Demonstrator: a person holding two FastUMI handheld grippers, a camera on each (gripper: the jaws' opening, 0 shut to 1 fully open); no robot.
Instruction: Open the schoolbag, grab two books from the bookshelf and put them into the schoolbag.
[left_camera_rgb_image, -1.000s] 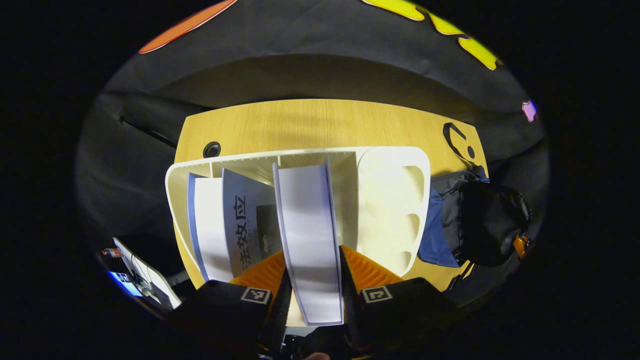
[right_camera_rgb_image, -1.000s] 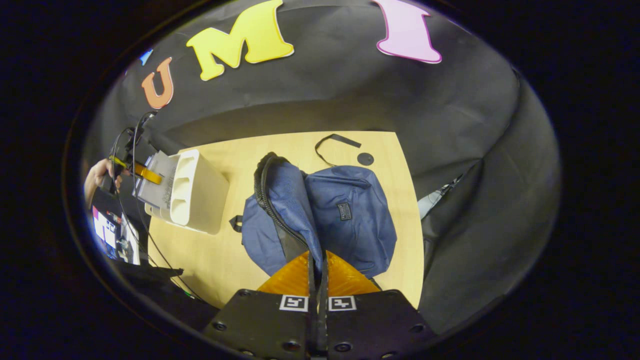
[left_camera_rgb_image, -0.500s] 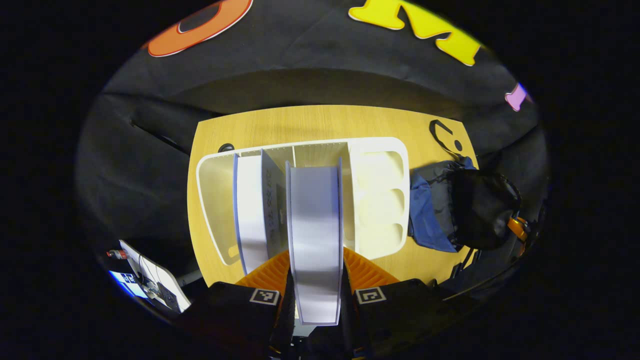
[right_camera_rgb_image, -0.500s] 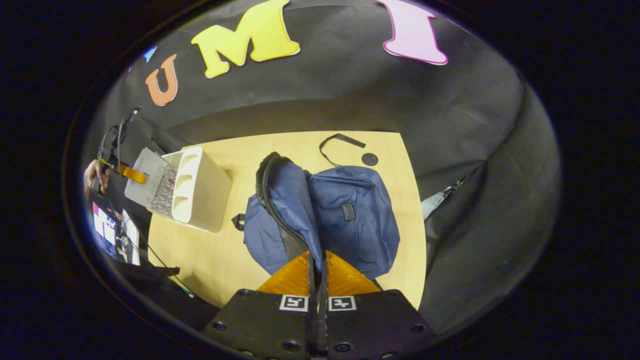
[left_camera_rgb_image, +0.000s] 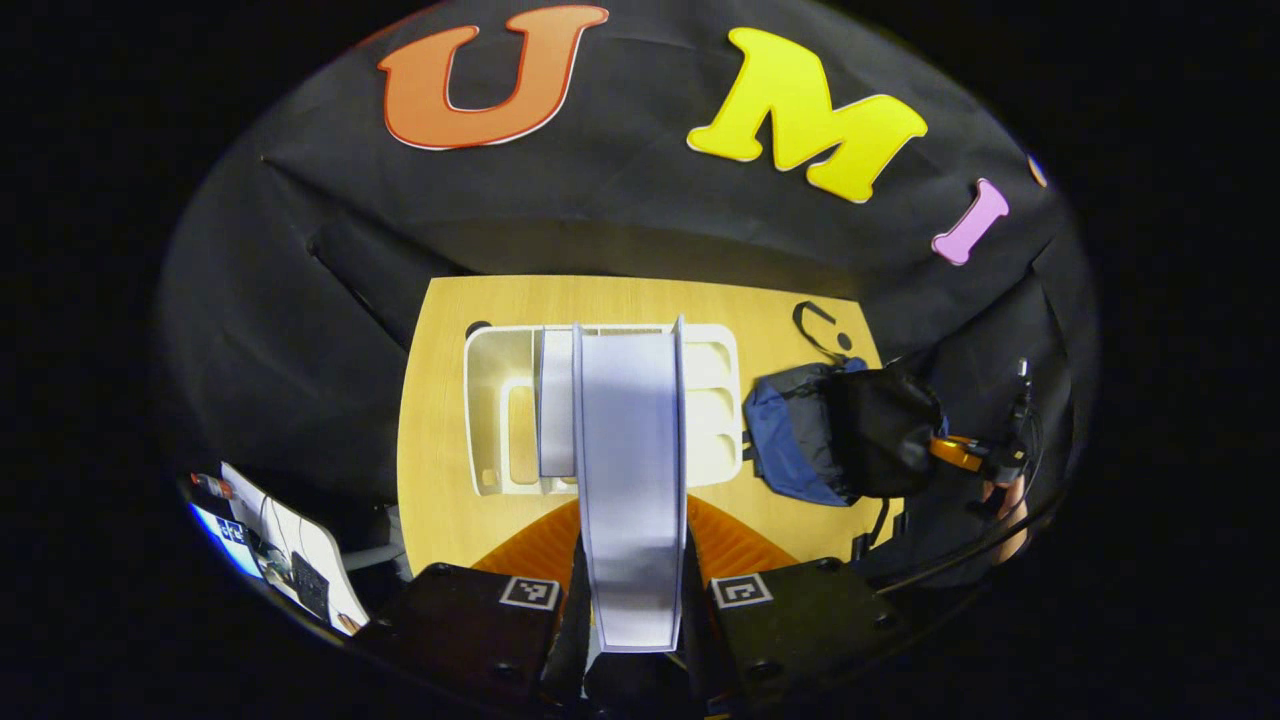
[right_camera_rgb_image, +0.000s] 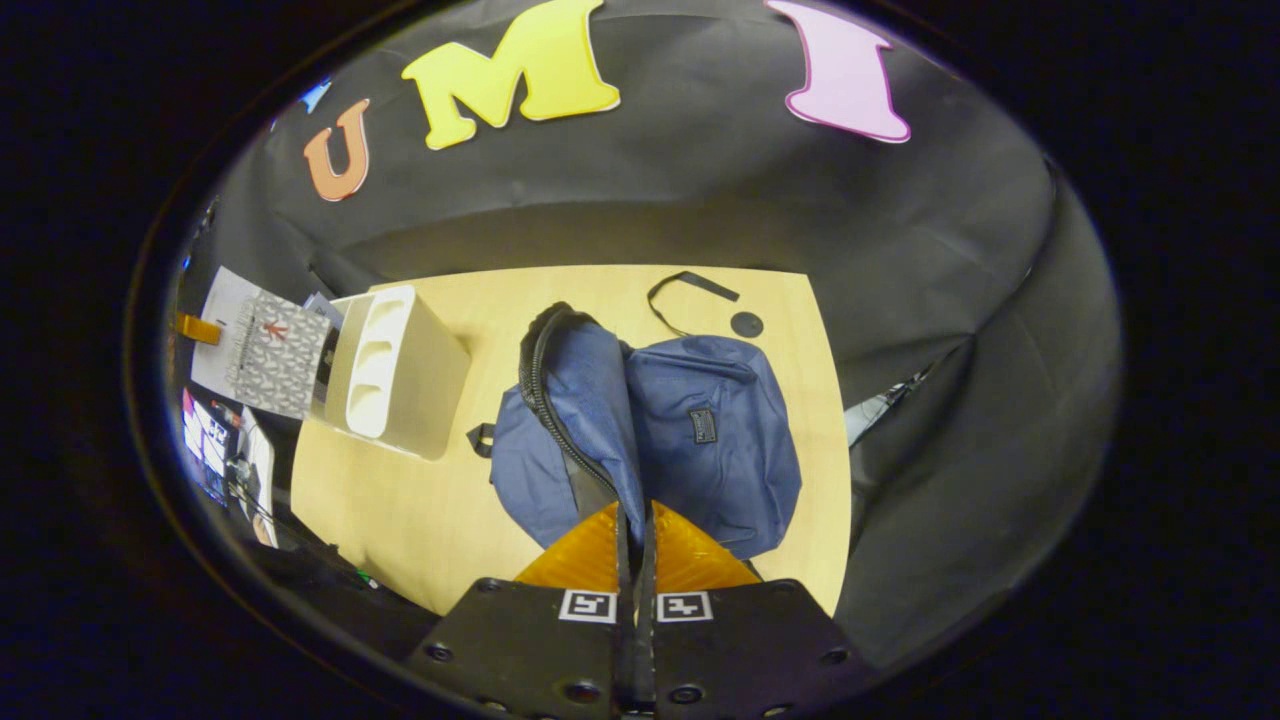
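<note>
Your left gripper (left_camera_rgb_image: 632, 560) clamps a book (left_camera_rgb_image: 630, 470) edge-on, both fingers pressed on its covers; the book rises up the middle of the left gripper view, above the shelf (left_camera_rgb_image: 500, 420) on the table (left_camera_rgb_image: 440, 500). A second book (left_camera_rgb_image: 556, 410) stands in the shelf just left of it. Your right gripper (right_camera_rgb_image: 635, 545) pinches the bag's (right_camera_rgb_image: 720, 440) opened flap (right_camera_rgb_image: 580, 400) at centre frame. At the right edge of the left gripper view your hand (left_camera_rgb_image: 1005, 505) grips that tool beside the bag.
</note>
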